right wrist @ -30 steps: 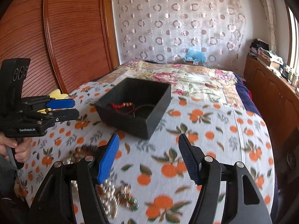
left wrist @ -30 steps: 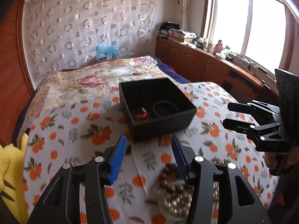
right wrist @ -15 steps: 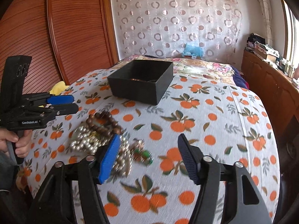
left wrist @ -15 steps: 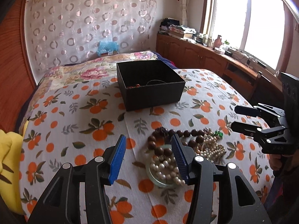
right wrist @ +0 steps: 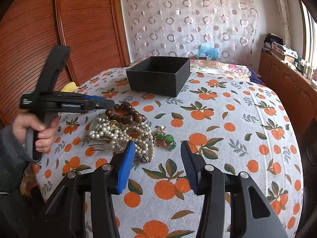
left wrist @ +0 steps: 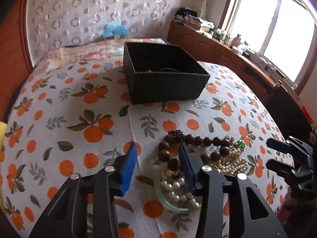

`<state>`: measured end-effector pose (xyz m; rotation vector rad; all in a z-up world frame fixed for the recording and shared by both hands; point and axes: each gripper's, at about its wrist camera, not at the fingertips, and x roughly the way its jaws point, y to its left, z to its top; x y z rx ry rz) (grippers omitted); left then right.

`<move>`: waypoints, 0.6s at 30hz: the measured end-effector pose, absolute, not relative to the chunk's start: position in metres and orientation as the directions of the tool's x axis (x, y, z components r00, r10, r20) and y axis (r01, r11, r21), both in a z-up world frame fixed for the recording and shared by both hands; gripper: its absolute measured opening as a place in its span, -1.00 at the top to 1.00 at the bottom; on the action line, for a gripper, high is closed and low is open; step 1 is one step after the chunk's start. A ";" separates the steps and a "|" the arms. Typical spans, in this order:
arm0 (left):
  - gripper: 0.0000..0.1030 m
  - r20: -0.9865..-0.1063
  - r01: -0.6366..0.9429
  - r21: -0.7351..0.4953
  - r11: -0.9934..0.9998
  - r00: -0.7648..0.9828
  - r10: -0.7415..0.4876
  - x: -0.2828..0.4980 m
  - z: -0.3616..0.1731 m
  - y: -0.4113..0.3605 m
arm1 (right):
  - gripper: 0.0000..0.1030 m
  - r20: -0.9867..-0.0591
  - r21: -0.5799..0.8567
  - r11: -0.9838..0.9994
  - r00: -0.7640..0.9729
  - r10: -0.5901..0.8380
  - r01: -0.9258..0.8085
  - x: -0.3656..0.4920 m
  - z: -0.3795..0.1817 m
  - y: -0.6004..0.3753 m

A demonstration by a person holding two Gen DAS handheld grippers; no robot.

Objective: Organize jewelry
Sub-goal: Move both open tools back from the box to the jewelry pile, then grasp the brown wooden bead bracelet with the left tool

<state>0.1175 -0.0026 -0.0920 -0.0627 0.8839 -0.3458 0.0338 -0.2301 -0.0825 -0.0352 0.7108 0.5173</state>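
Note:
A pile of jewelry lies on the orange-print cloth: a brown wooden bead bracelet (left wrist: 198, 141) (right wrist: 126, 114), white pearl strands (left wrist: 178, 190) (right wrist: 120, 132), a pale glass bangle (left wrist: 168, 205) and a green-stone piece (right wrist: 165, 139). My left gripper (left wrist: 158, 156) is open, low over the pile, with the brown beads and pearls between its fingers; it also shows in the right wrist view (right wrist: 107, 104). My right gripper (right wrist: 157, 154) is open and empty, just before the pearls and green piece; it also shows in the left wrist view (left wrist: 277, 154). The black box (left wrist: 164, 73) (right wrist: 158, 75) stands behind the pile.
The bed's edge falls away at the right, with a wooden cabinet (right wrist: 287, 83) and window sill (left wrist: 257, 59) beyond. A wooden wardrobe (right wrist: 49, 29) stands at the left. A yellow cloth (right wrist: 69, 87) lies at the bed's left edge.
Both grippers have drawn back from the black box and come down toward the jewelry pile. The left one has tilted down over the brown beads. Both stayed open.

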 end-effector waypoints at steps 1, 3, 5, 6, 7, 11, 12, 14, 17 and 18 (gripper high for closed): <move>0.23 -0.750 0.272 -0.211 0.939 0.571 -0.334 0.121 -0.094 -0.003 | 0.02 -0.630 0.141 0.875 0.640 0.440 -0.463 0.034 -0.082 -0.232; 0.24 -0.756 0.276 -0.219 0.936 0.559 -0.342 0.124 -0.096 -0.005 | 0.02 -0.629 0.142 0.878 0.643 0.437 -0.457 0.033 -0.081 -0.236; 0.24 -0.763 0.282 -0.211 0.936 0.551 -0.338 0.128 -0.097 -0.009 | 0.02 -0.632 0.143 0.880 0.643 0.433 -0.452 0.034 -0.081 -0.239; 0.24 -0.765 0.286 -0.202 0.937 0.551 -0.333 0.129 -0.097 -0.012 | 0.02 -0.635 0.143 0.881 0.641 0.431 -0.451 0.035 -0.082 -0.241; 0.24 -0.767 0.289 -0.195 0.937 0.551 -0.330 0.131 -0.098 -0.014 | 0.02 -0.638 0.141 0.882 0.640 0.428 -0.449 0.035 -0.082 -0.241; 0.72 -0.776 0.303 -0.193 0.933 0.535 -0.334 0.138 -0.098 -0.020 | 0.02 -0.645 0.134 0.883 0.637 0.422 -0.449 0.038 -0.083 -0.242; 0.76 -0.777 0.307 -0.181 0.934 0.537 -0.327 0.138 -0.098 -0.022 | 0.02 -0.646 0.132 0.883 0.636 0.421 -0.451 0.039 -0.083 -0.242; 0.76 -0.772 0.313 -0.149 0.938 0.556 -0.308 0.134 -0.095 -0.025 | 0.02 -0.651 0.130 0.881 0.632 0.422 -0.454 0.042 -0.083 -0.243; 0.76 -0.736 0.306 -0.121 0.944 0.611 -0.292 0.123 -0.081 -0.025 | 0.05 -0.665 0.122 0.877 0.618 0.420 -0.465 0.050 -0.085 -0.239; 0.76 -0.723 0.307 -0.115 0.945 0.626 -0.291 0.119 -0.075 -0.025 | 0.11 -0.670 0.118 0.875 0.613 0.419 -0.469 0.052 -0.086 -0.238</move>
